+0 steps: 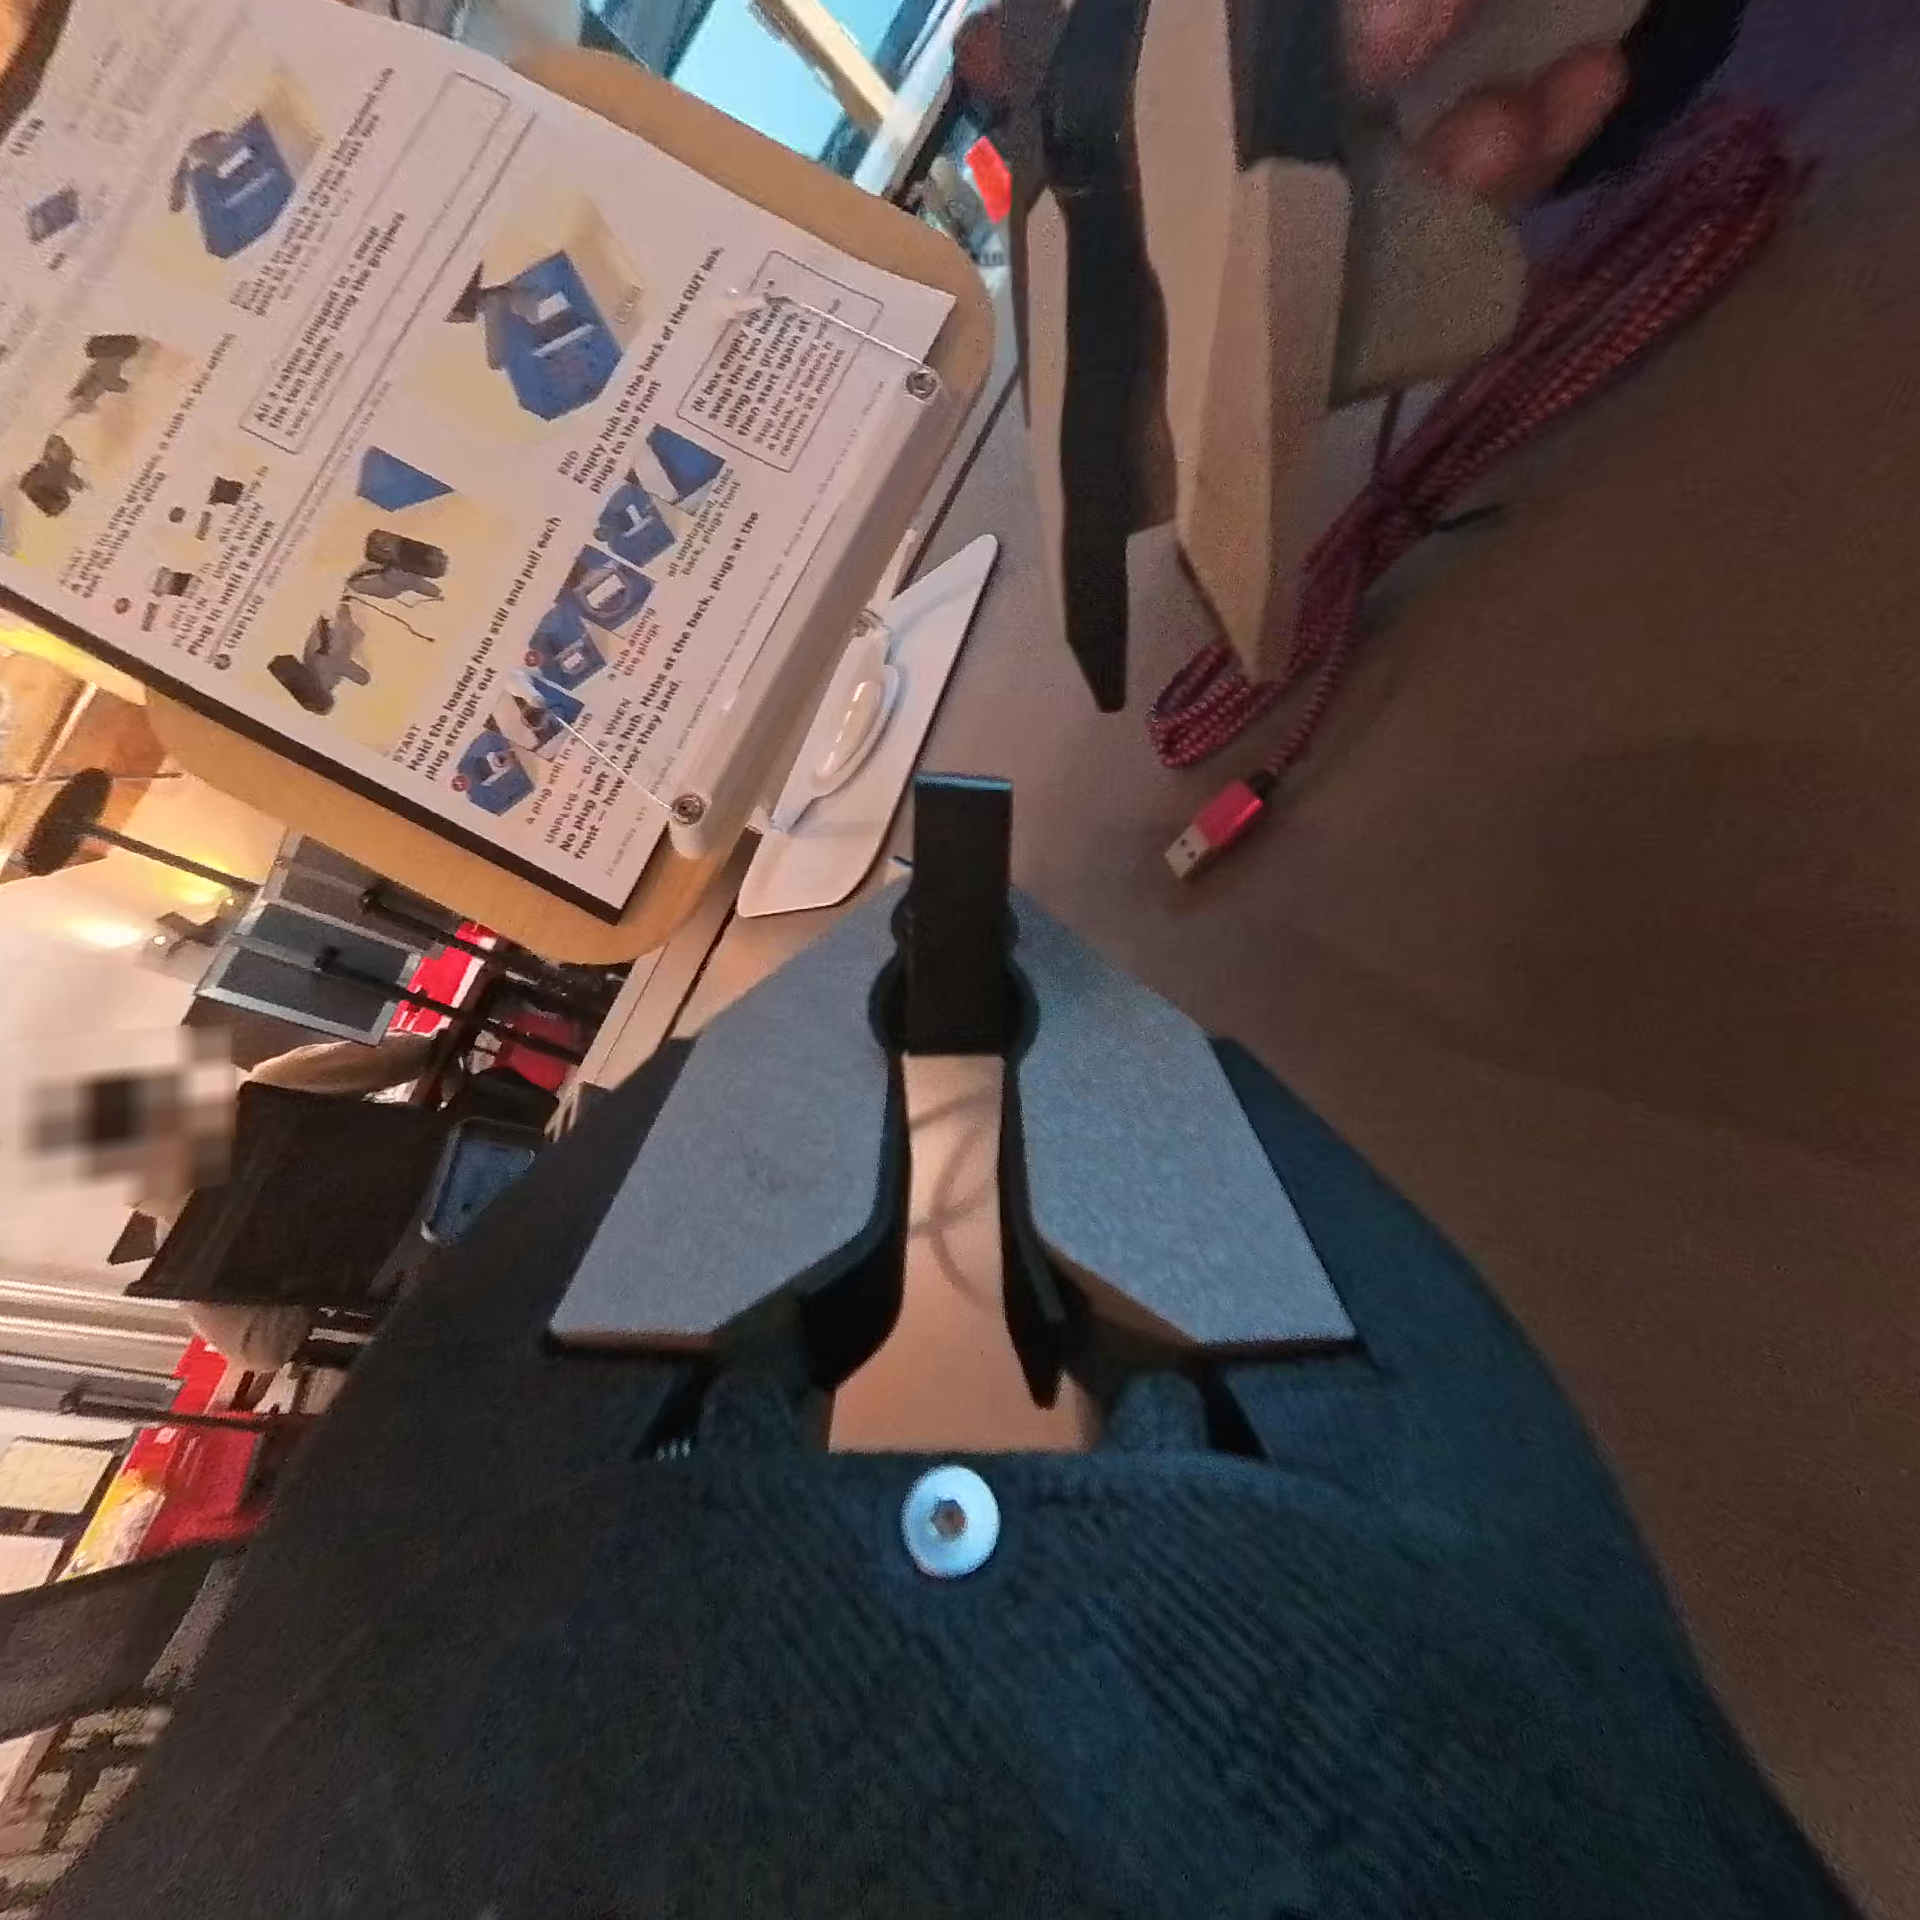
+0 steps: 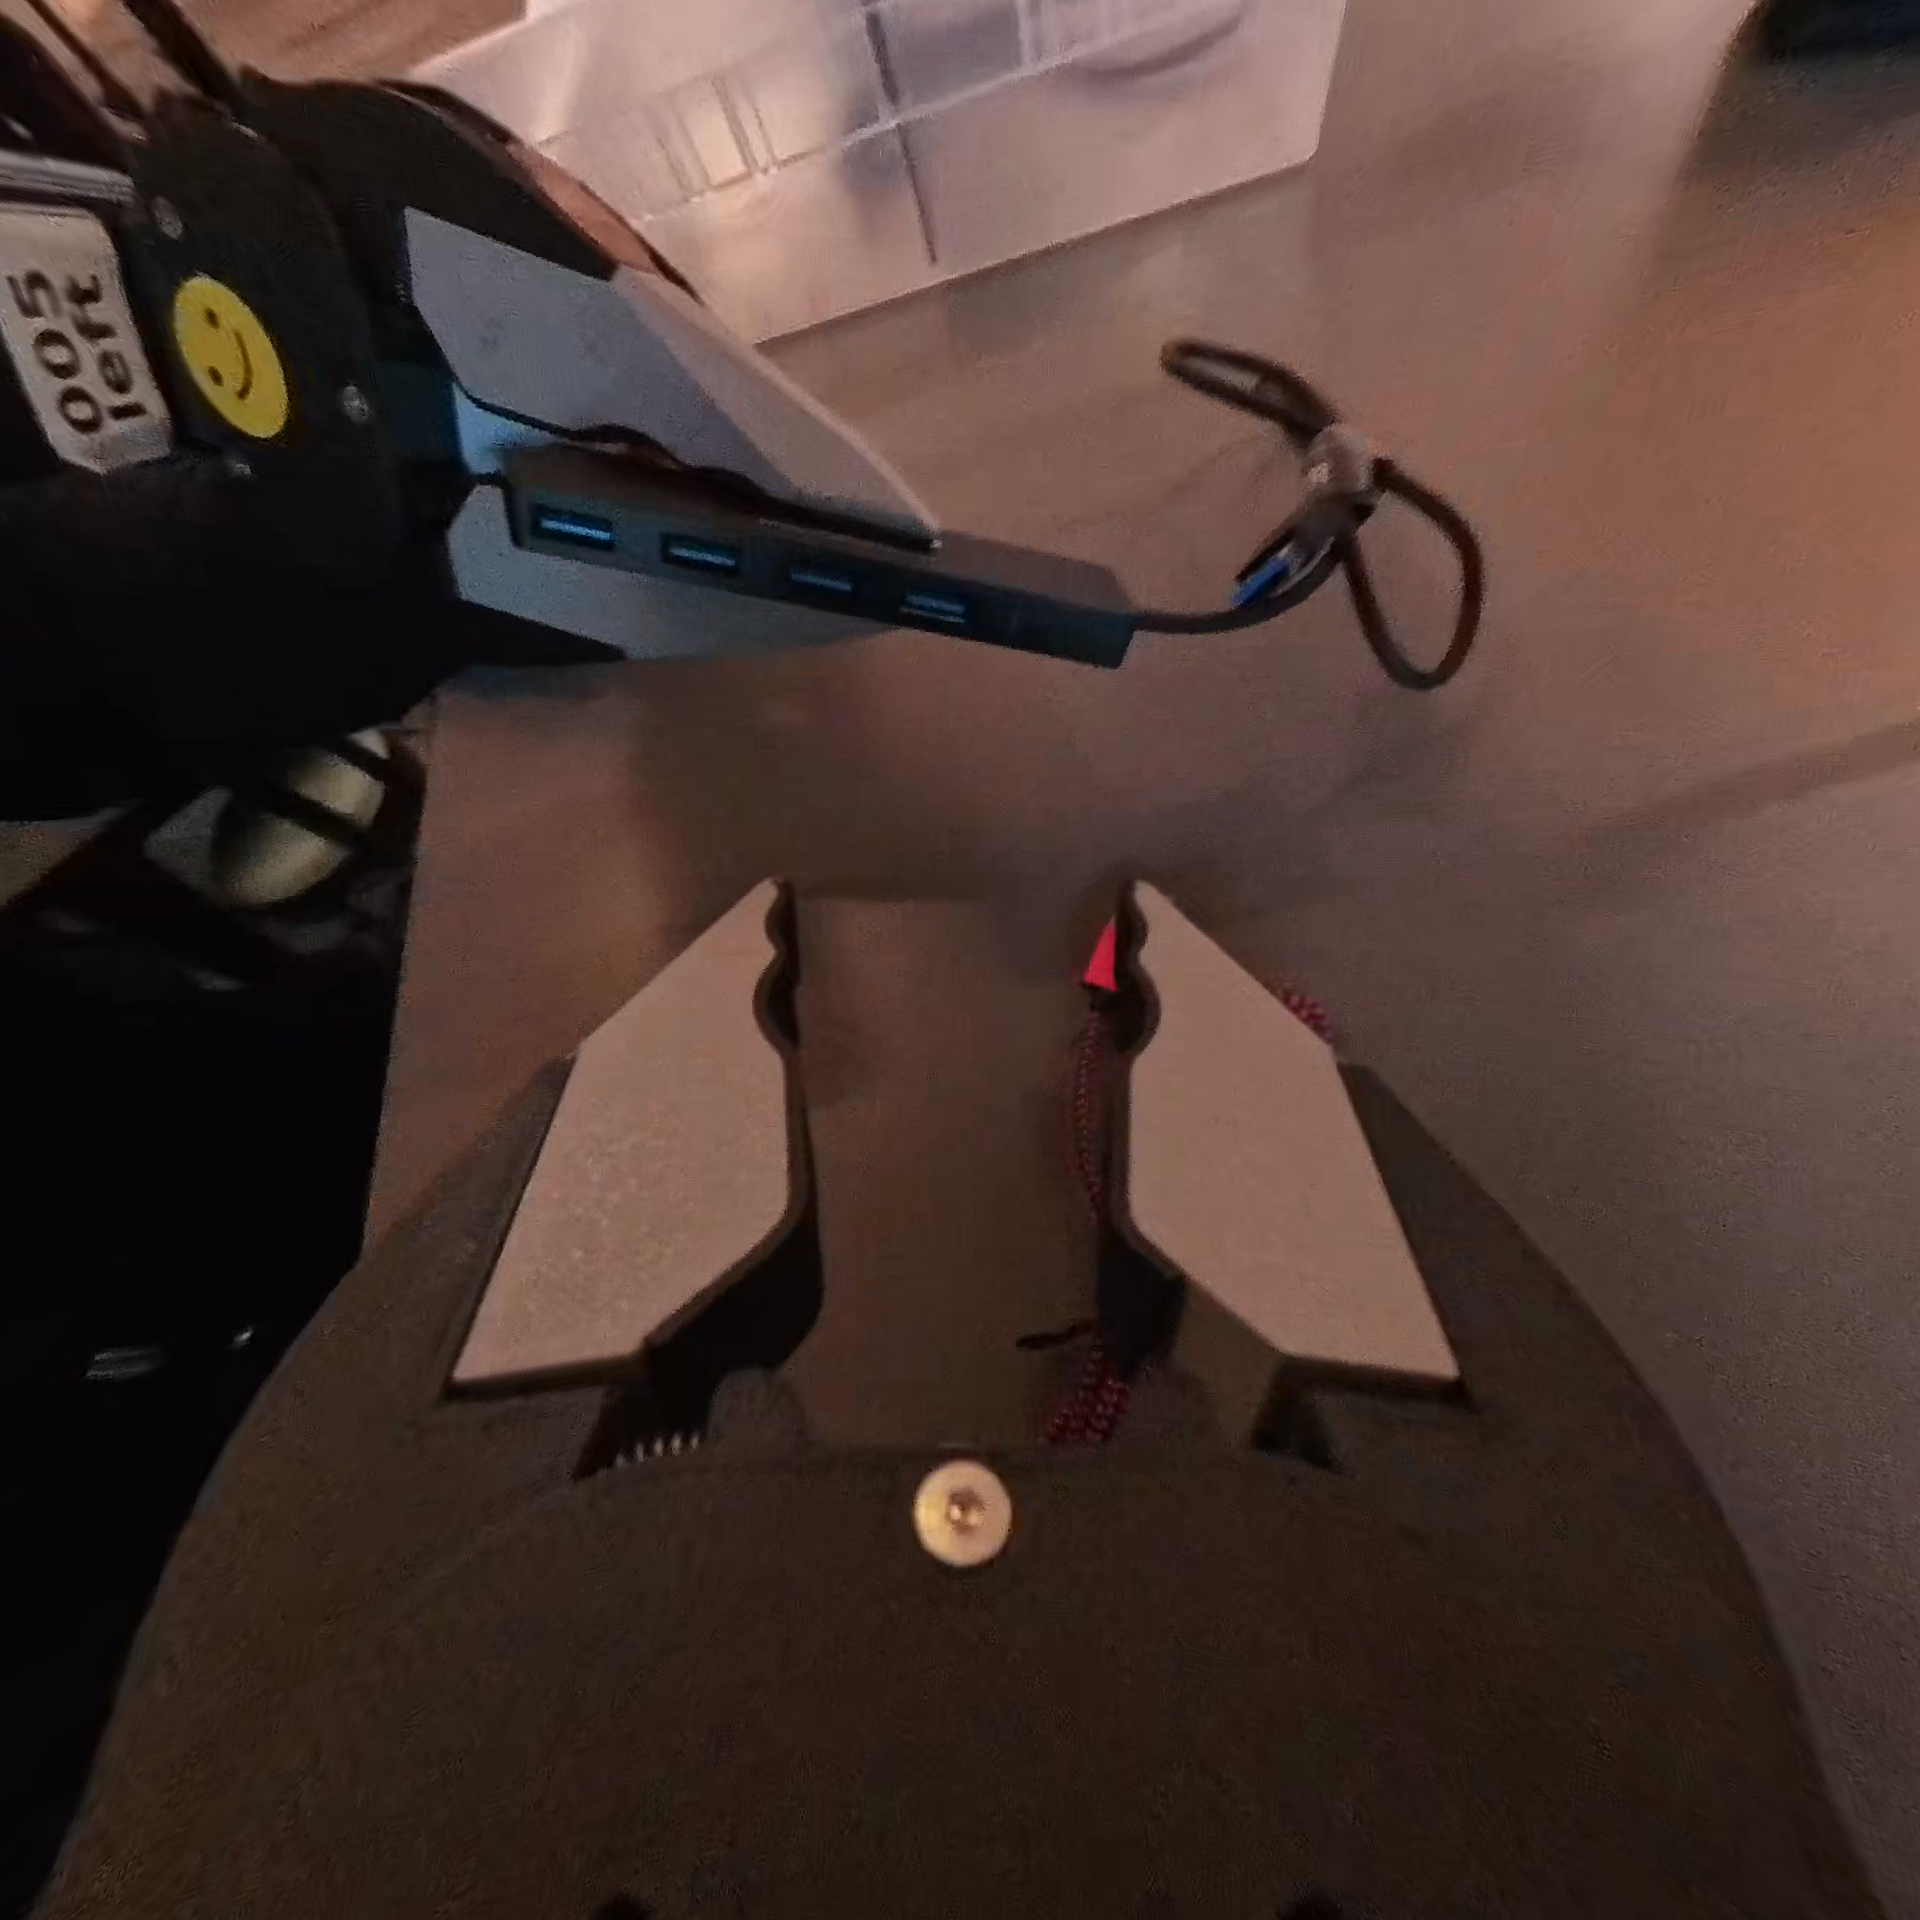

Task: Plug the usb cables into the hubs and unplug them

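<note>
A brown matte tabletop point(image 2: 1558, 935) is seen under both views. On it, at the far edge in the right wrist view only, a clear plastic compartment box point(image 2: 935, 135) is seen, blurred. In the left wrist view only, a printed instruction sheet on a rounded wooden board point(image 1: 436, 416) is propped on a white stand point(image 1: 883, 707).

The slim black four-port USB hub point(image 2: 831, 577) is held off the table by the left gripper point(image 1: 956, 997), whose two grey fingers are pressed together on the hub's flat faces. In the right wrist view the hub's long axis runs left to right, dipping slightly to the right; its four blue ports face the right camera. Its thin black lead point(image 2: 1382, 540) leaves the right end and is coiled in a loose tied loop, with a blue-tipped plug beside the tie. In the left wrist view the hub is seen end-on only, as a black tab point(image 1: 961, 883) sticking out past the fingertips; the ports are not shown there.

The right gripper point(image 2: 956, 935) is spread wide, with bare table seen between the fingers. The red braided USB cable point(image 1: 1507, 540) lies bundled on the table, its red-shelled metal plug point(image 1: 1216, 831) pointing away from the coil. In the right wrist view only a red sliver point(image 2: 1101, 956) shows against the inner edge of one finger; whether it is touched cannot be told.
</note>
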Motion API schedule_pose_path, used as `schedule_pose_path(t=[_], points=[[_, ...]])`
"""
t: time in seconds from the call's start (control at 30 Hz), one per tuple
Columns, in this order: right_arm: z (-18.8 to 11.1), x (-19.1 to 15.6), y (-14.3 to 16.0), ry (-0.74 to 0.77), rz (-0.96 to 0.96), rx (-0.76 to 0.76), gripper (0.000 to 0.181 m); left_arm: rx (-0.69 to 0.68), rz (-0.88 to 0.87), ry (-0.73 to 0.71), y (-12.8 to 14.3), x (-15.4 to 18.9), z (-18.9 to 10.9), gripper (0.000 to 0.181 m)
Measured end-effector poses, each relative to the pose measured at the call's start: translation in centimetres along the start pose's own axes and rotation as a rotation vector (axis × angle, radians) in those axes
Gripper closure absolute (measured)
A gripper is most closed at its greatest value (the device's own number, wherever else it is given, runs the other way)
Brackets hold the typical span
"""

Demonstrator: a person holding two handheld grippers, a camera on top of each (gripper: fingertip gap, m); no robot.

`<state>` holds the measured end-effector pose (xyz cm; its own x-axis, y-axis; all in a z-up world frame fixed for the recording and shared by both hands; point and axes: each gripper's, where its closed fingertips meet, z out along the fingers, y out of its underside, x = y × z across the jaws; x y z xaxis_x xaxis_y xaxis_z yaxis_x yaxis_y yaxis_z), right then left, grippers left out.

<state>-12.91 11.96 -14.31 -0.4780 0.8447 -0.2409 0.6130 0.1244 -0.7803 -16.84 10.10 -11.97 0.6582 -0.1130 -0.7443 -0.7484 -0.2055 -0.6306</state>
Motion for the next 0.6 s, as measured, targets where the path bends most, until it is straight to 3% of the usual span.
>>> schedule_pose_path(t=[0.07,0.17,0.33,0.6], points=[[0.5,0.3,1.0,0.008,0.005,-0.05,0.125,-0.028,0.043,-0.004,0.8,0.1,0.0,0.173],[1.2,2.2,2.9,0.171,-0.072,-0.169,0.127,-0.113,0.189,-0.063,2.8,-0.3,0.0,0.173],[1.8,3.7,4.2,0.323,-0.129,-0.269,0.156,-0.142,0.232,-0.04,3.6,0.5,0.1,0.173],[2.2,3.4,4.3,0.3,-0.138,-0.261,0.172,-0.145,0.229,-0.024,3.8,0.9,0.5,0.172]])
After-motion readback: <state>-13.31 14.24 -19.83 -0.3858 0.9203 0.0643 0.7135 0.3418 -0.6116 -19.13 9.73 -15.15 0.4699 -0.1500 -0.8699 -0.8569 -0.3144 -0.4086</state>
